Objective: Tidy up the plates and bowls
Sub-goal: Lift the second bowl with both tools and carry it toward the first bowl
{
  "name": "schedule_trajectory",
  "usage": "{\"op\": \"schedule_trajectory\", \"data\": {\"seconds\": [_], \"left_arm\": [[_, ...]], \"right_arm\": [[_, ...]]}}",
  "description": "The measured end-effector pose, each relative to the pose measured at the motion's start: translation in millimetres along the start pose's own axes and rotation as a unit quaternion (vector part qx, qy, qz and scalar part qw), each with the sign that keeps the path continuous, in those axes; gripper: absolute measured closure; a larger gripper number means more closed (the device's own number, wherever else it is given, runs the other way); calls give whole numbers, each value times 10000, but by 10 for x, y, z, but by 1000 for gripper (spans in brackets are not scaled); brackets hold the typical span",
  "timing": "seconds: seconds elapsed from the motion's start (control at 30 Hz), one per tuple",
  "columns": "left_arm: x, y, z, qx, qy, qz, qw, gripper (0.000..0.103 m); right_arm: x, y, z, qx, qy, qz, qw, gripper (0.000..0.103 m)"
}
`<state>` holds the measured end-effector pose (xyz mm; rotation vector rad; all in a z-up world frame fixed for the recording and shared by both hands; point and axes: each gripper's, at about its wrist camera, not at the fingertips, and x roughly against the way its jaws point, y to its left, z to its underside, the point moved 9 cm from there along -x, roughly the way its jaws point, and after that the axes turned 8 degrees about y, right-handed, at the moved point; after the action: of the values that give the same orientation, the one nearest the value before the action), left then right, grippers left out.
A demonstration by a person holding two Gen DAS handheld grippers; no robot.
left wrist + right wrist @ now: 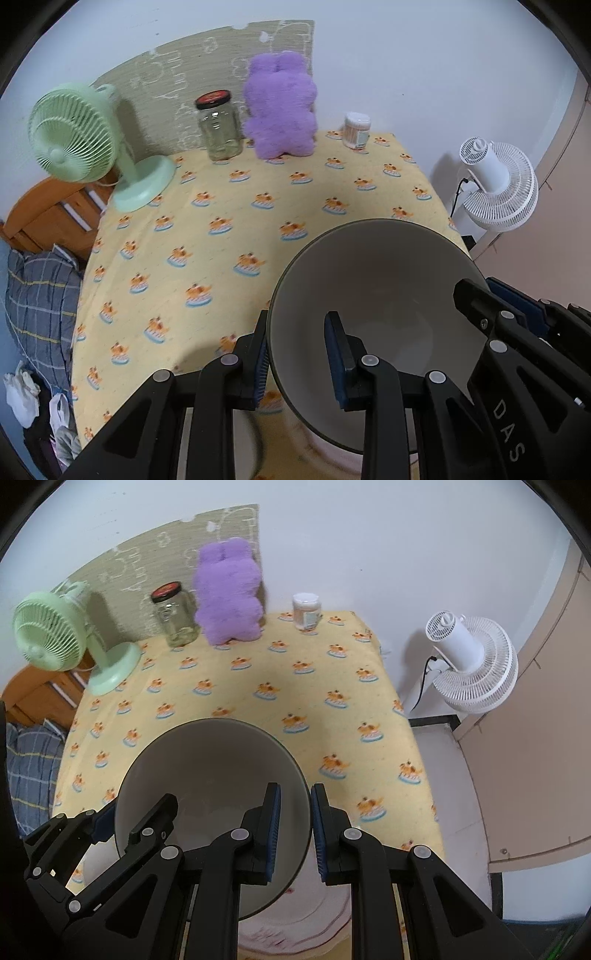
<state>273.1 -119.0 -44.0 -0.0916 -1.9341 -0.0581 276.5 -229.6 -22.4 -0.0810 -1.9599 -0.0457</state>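
A grey bowl point(384, 280) with a pale inside is held above the yellow patterned table point(236, 206) by both grippers. My left gripper point(299, 354) is shut on the bowl's left rim, one finger inside and one outside. My right gripper point(295, 830) is shut on the bowl's point(210, 768) right rim in the same way; it also shows at the right of the left wrist view point(517, 332). A pale pink plate point(295, 923) lies on the table just below the bowl, mostly hidden by it and the grippers.
At the table's back stand a green fan point(81, 140), a glass jar with a black lid point(219, 125), a purple plush toy point(280, 107) and a small container of cotton swabs point(356, 129). A white fan point(469, 657) hangs off the right edge. Bedding point(37, 295) lies left.
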Motion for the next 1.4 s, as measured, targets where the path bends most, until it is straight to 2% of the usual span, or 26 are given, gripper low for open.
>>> {"op": "schedule_trajectory", "data": {"seconds": [0.53,1.0,1.4], "left_arm": [[255,818,524,89,-39,40,9999,76],[78,1240,921,231,252,102,9994,76],[-191,1415,1132,404,603,144,9973,76]], "right_arm": [[301,884,501,214,-97,-10,9997,83],[124,1303,848,337,202,-17,9992,83],[-137,1496,1006,558,581,75,9967,83]]}}
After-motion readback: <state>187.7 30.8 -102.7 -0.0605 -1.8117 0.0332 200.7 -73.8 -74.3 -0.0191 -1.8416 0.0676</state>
